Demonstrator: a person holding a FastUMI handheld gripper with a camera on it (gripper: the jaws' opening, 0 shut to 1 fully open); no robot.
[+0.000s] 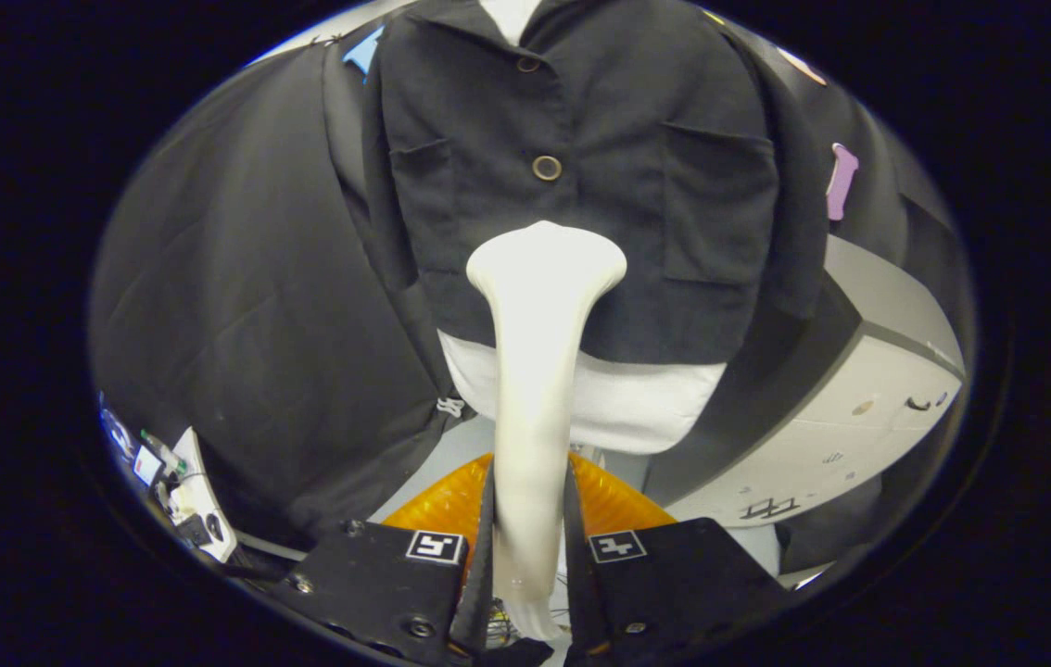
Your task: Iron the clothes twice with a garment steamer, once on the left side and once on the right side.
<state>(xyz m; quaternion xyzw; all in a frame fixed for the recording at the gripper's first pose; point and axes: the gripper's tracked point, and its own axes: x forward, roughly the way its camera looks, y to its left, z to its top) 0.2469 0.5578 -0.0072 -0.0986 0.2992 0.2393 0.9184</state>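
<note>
Two black fingers [488, 519] of the gripper [530, 528] sit at the bottom middle of the frame. Each one has a small black and white square mark on top. They squeeze the white handle of the garment steamer [535, 371] from both sides, so the gripper is clenched tight on it.

From the fingers, the steamer goes up the middle of the frame. Its top gets wide and flat, like a little paddle. That wide head is in front of the lower middle of the black shirt [572, 176], just under the bottom button [546, 168]. I cannot tell if the head touches the cloth.

At the top middle, the shirt hangs on a white body form [637, 403]. A pocket sits on each side of the shirt. White cloth of the form peeks out below the shirt's hem.

An orange ribbed thing [618, 500] shows behind the fingers, low in the middle. At the lower right stands a grey and white cabinet [859, 417].
</note>
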